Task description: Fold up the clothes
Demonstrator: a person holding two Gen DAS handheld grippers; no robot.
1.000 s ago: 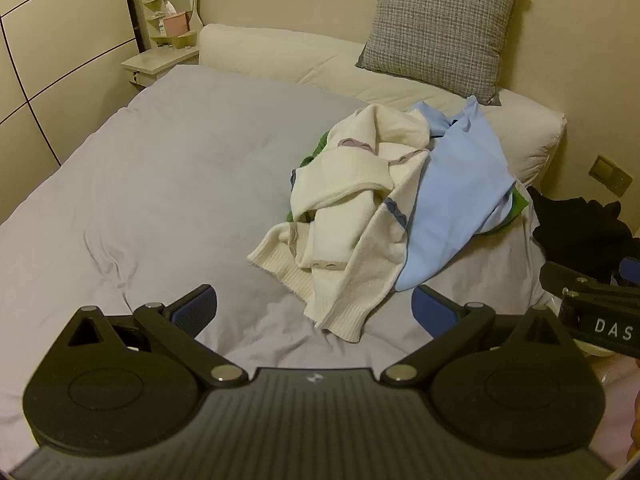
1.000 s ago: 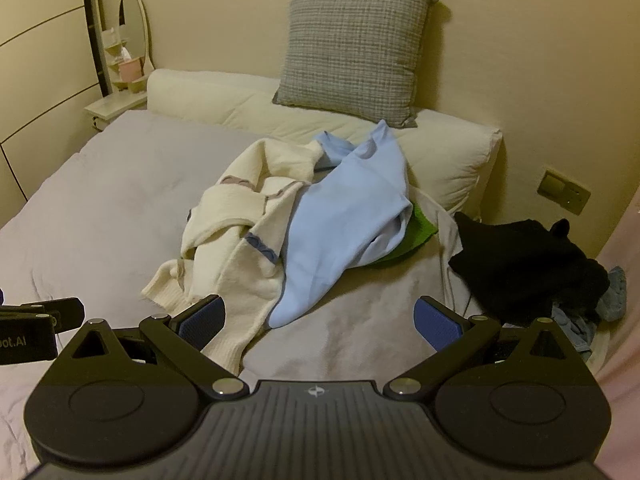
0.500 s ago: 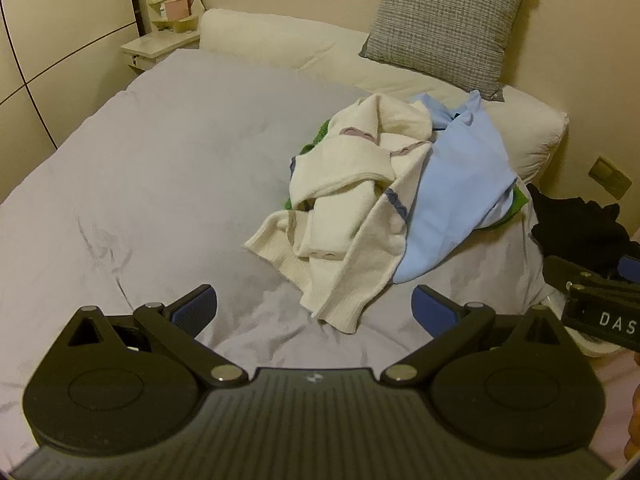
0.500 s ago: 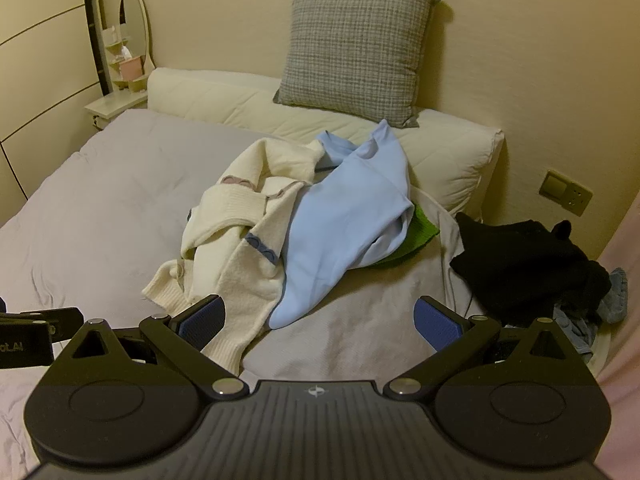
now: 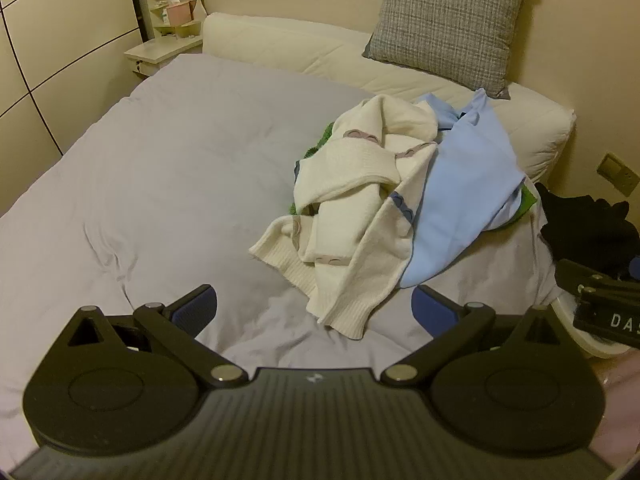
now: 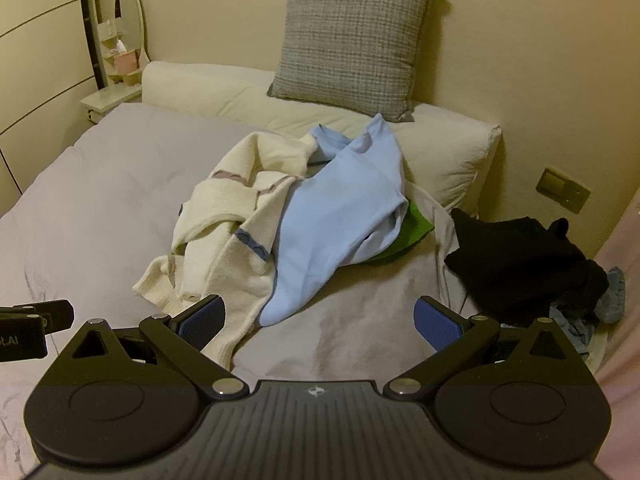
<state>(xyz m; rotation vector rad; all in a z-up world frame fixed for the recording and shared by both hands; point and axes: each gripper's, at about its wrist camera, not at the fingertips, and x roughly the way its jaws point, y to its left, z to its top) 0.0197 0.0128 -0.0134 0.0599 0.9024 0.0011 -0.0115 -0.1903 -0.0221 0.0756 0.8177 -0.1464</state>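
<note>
A crumpled cream knit sweater (image 5: pixel 356 204) (image 6: pixel 236 220) lies on the grey bed, with a light blue garment (image 5: pixel 468 192) (image 6: pixel 340 216) draped over its right side and a green garment (image 6: pixel 412 232) (image 5: pixel 526 200) peeking out underneath. My left gripper (image 5: pixel 314 310) hovers open just short of the sweater's hem, holding nothing. My right gripper (image 6: pixel 320 318) is open too, above the bed near the blue garment's tip and the sweater's hem. Each gripper shows at the edge of the other's view.
The grey bed sheet (image 5: pixel 180 168) stretches left of the pile. A checked cushion (image 5: pixel 448 24) leans on a cream bolster (image 5: pixel 304 52) at the wall. Black clothes (image 6: pixel 520 264) heap in a basket at the right. A nightstand (image 5: pixel 164 50) stands far left.
Both views have shifted slightly: the left gripper has drifted forward and a little left over the bed, the right gripper barely moved. The clothes lie as before; both grippers stay open.
</note>
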